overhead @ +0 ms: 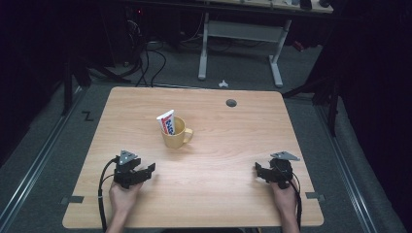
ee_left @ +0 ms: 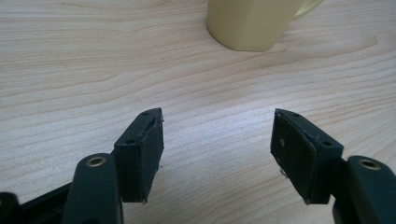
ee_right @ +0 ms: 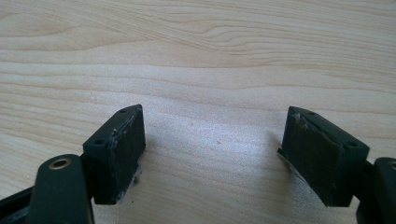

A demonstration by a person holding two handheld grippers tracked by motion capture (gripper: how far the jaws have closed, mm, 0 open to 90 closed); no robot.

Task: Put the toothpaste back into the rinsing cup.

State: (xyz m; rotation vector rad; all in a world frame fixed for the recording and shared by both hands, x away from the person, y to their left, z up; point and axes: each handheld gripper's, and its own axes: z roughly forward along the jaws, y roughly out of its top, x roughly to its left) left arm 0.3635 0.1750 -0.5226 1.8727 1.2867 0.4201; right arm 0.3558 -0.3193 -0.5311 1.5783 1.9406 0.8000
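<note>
Here a yellow mug with 1 handle stands upright mid-worktop, a red, white and blue tube leaning inside; the left hand-held gripper rests near it, jaws apart; the right hand-held gripper, well apart, also gapes.

A dim room with a wooden counter

The counter is light wood with a small round hole near its far edge. The floor is grey carpet (very dark at the sides). Behind stands a desk with white legs, and black cables lie on the floor.
</note>
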